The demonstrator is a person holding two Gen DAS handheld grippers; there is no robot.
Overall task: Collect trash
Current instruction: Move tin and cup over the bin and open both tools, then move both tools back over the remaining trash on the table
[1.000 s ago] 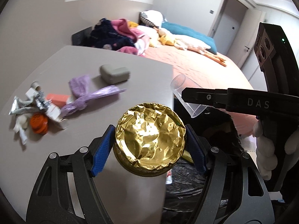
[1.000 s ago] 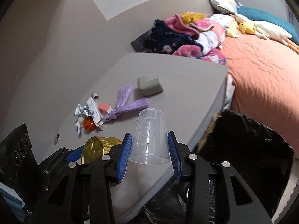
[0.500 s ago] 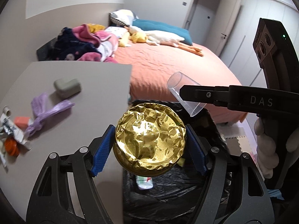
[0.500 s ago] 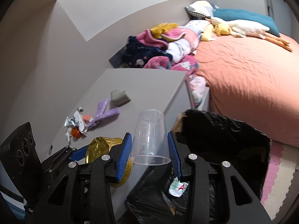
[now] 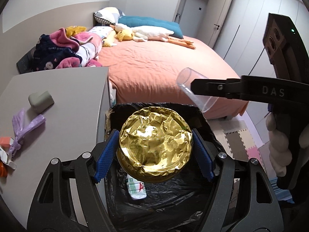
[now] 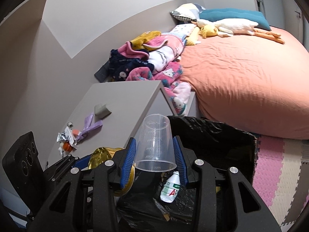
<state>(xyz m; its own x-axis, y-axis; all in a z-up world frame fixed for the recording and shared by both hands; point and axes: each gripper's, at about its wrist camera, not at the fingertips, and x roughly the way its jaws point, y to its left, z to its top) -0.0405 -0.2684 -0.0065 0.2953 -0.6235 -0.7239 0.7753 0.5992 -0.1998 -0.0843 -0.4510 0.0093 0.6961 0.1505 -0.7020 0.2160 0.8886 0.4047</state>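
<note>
My left gripper point(image 5: 154, 150) is shut on a round gold foil container point(image 5: 155, 145) and holds it over the open black trash bag point(image 5: 173, 208). My right gripper point(image 6: 155, 160) is shut on an upside-down clear plastic measuring cup point(image 6: 155, 145), also above the bag point(image 6: 212, 135). The cup shows in the left wrist view point(image 5: 193, 89), up and to the right of the foil container. A small white bottle point(image 6: 171, 186) lies inside the bag. More trash stays on the grey table point(image 5: 73, 100): a purple bag point(image 5: 25, 127), a grey wedge point(image 5: 41, 100) and small wrappers point(image 6: 66, 141).
The table edge runs just left of the trash bag. A bed with an orange sheet point(image 6: 241, 81), a heap of clothes point(image 6: 150, 60) and plush toys lies behind. Foam floor mats point(image 6: 280, 174) lie to the right of the bag.
Both grippers have swung right, off the table, with the foil container and the cup still held. They now hang over the open trash bag.
</note>
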